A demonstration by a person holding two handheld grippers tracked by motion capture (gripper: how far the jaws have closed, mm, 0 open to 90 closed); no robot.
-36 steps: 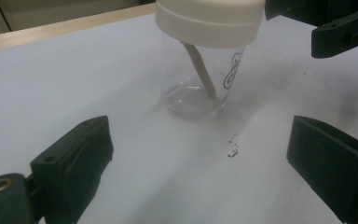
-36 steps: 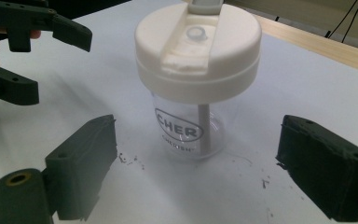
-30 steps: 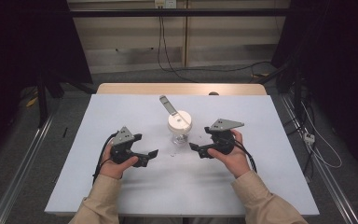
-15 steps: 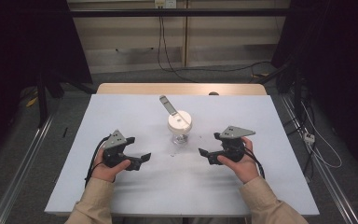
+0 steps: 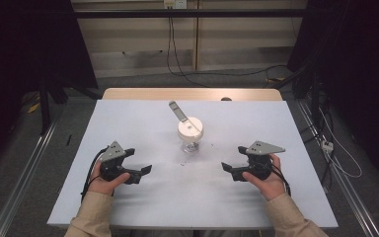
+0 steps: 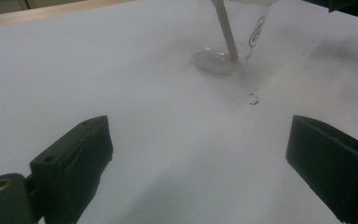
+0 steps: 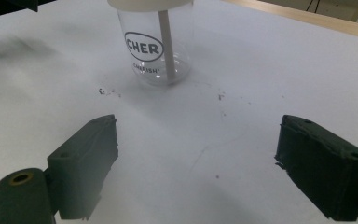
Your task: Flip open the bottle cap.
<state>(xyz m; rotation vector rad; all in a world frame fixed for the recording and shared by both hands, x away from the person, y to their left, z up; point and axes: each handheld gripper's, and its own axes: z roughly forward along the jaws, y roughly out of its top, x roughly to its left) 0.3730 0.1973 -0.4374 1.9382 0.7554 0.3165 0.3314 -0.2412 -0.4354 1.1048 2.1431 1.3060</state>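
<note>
White table [image 5: 128, 207], dark room behind. Clear lidded cup [image 5: 190, 132] with straw [image 5: 178, 111] stands centre, far of us. We have drawn left gripper [image 5: 139, 174] and right gripper [image 5: 229, 170] nearer, wider apart; both jaws apart, empty. Cup released; work looks finished or paused.

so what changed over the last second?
Both hands drew back from the cup toward the near edge and outward: left gripper to the left, right gripper to the right. Both are open and empty; nothing was grasped or released. The cup, its lid and stick stayed put on the table.
</note>
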